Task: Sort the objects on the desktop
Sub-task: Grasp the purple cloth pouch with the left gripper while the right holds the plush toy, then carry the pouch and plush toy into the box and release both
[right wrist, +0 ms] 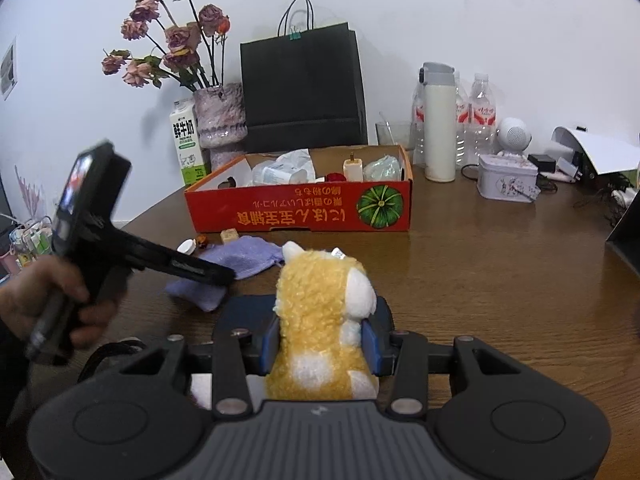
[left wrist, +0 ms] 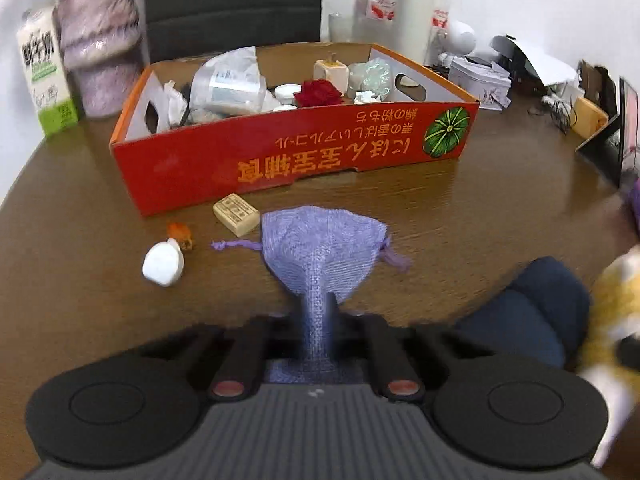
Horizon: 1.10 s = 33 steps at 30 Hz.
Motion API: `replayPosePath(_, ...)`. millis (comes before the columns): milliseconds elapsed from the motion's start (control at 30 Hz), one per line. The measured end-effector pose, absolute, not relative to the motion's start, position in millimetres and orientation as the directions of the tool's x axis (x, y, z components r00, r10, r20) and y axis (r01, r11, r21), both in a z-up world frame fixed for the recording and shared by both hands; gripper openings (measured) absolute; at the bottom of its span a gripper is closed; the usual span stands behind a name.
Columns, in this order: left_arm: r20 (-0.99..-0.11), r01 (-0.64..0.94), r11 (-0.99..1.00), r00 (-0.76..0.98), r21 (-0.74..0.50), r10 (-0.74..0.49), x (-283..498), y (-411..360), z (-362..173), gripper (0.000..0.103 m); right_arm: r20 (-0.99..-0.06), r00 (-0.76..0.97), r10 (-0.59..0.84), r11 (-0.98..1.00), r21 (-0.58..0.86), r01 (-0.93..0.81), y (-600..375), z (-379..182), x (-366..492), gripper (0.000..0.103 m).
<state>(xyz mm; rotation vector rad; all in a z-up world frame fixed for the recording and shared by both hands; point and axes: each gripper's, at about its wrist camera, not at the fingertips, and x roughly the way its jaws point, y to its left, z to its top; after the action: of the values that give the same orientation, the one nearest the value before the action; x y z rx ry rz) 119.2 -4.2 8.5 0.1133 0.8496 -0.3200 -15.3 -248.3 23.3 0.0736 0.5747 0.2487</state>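
Pouch, limp knitted cloth, pinched at one corner by left gripper; likely light, sagging when lifted. Right gripper clamps soft plush toy at its middle.

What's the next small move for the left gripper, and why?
Probably lift the purple pouch and carry it toward the red box. The left gripper is shut on the pouch's cloth, the pouch still lies on the table, and the box is just beyond.
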Motion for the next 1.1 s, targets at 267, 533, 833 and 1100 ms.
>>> replayPosePath(267, -0.578, 0.268, 0.959, 0.769, -0.096, -0.273, 36, 13, 64, 0.006, -0.494, 0.824, 0.279, 0.960, 0.138, -0.242, -242, 36, -19, 0.041)
replayPosePath(533, -0.511, 0.185, 0.972, 0.827, -0.145, -0.234, -80, 25, 64, 0.007, -0.444, 0.825, 0.348, 0.937, 0.155, -0.312, -228, 60, -62, 0.040)
replayPosePath(833, -0.516, 0.144, 0.978, 0.832, -0.152, -0.203, -133, 15, 49, 0.007, -0.481, 0.794, 0.371, 0.928, 0.170, -0.331, -221, 49, -118, 0.040)
replayPosePath(1100, -0.397, 0.148, 0.983, 0.900, -0.113, -0.181, -48, 31, 101, 0.007, -0.403, 0.854, 0.330, 0.944, 0.168, -0.285, -248, 84, -69, 0.040)
